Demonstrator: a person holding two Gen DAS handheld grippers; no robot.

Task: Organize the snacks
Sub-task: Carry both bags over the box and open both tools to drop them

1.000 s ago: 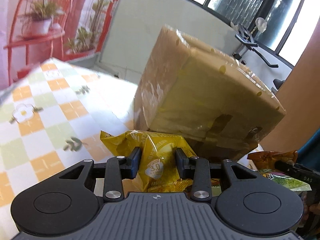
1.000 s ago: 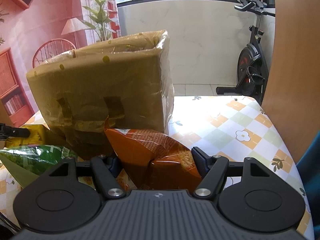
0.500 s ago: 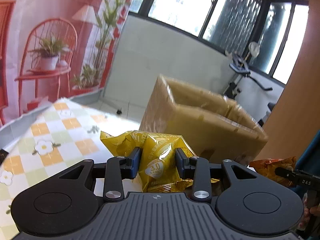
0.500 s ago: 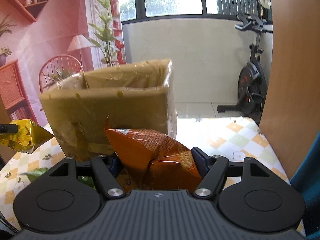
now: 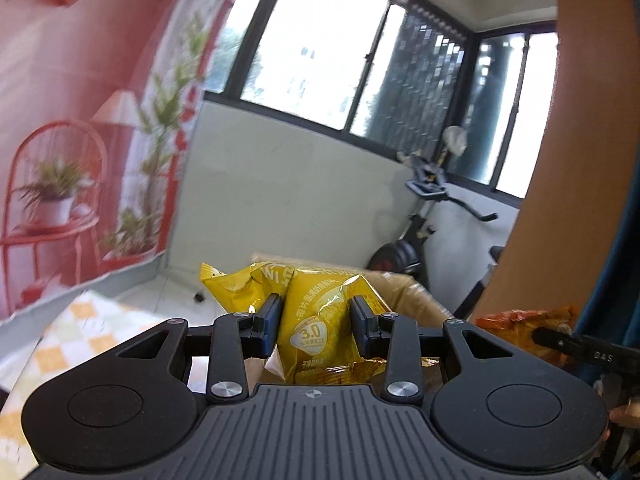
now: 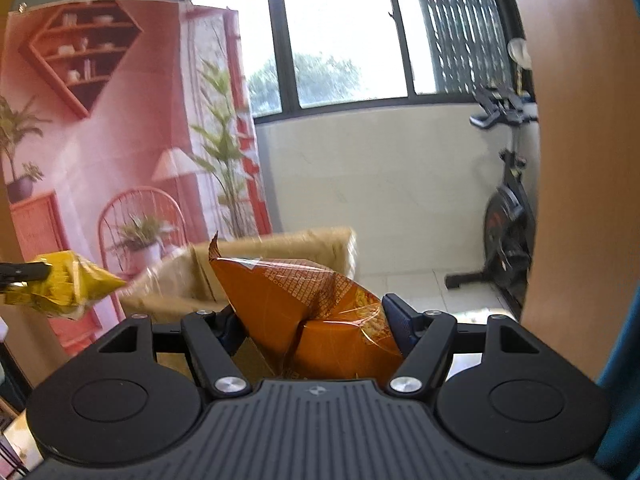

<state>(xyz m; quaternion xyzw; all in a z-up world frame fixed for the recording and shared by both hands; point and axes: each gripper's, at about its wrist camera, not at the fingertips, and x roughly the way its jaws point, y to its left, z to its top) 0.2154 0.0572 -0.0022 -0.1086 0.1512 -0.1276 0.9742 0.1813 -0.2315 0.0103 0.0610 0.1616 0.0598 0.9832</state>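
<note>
Printed red backdrop (image 6: 100,128) with shelf, lamp and plants fills the left of both views; dark-framed windows (image 6: 344,36) above a pale wall. Exercise bike (image 6: 506,208) parked at right by a wood panel (image 6: 580,160). Checked tablecloth (image 5: 80,328) shows at lower left of the left wrist view. Open cardboard box (image 6: 280,252), wrapped in clear tape, sits low beyond both tools, top edge visible. Right gripper (image 6: 314,322) pinches an orange snack bag (image 6: 312,316), fingers spread wide around its crumpled body, bag held above the near rim of the box. Left gripper (image 5: 316,324) clamps a yellow snack bag (image 5: 316,320) between narrow-set fingers, also raised in front of the box. Each bag appears at the edge of the other view.
</note>
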